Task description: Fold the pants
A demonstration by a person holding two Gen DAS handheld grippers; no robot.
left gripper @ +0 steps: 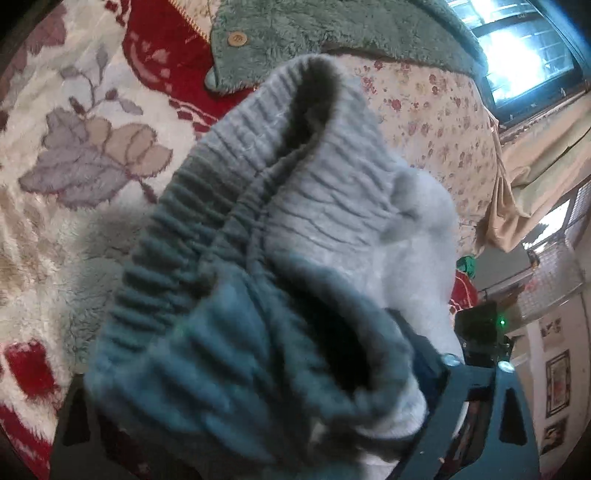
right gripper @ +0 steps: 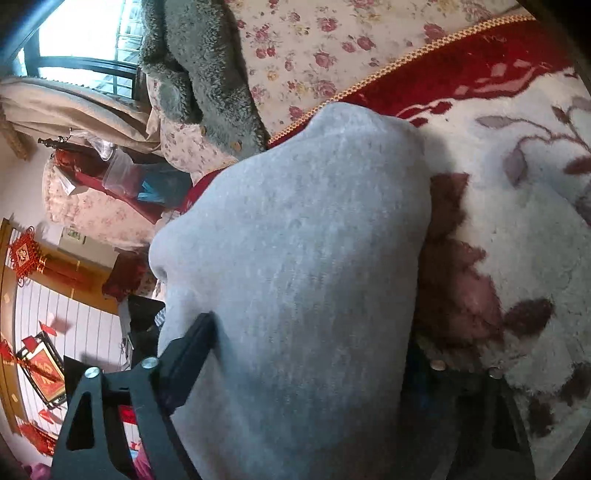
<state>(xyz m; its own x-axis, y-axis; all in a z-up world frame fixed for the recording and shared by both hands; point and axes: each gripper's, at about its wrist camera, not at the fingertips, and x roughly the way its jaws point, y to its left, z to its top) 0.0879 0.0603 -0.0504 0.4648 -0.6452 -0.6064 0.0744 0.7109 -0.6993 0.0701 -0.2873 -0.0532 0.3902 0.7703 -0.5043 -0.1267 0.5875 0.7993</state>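
Grey pants [left gripper: 280,229] hang bunched over a fluffy floral blanket [left gripper: 74,147] on a bed. The left gripper [left gripper: 258,417] spans the ribbed waistband [left gripper: 221,177], and the right gripper [right gripper: 314,354] holds a thick wad of grey leg fabric. Both appear to be grasping cloth with fingers spread wide. Such loose, bulky holds could let layers slip out, so the pants would land crumpled or uneven.

Blocked ahead by bunched grey pants [left gripper: 280,229] filling both views; open blanket [right gripper: 517,229] beside; green fleece [left gripper: 332,26] beyond.
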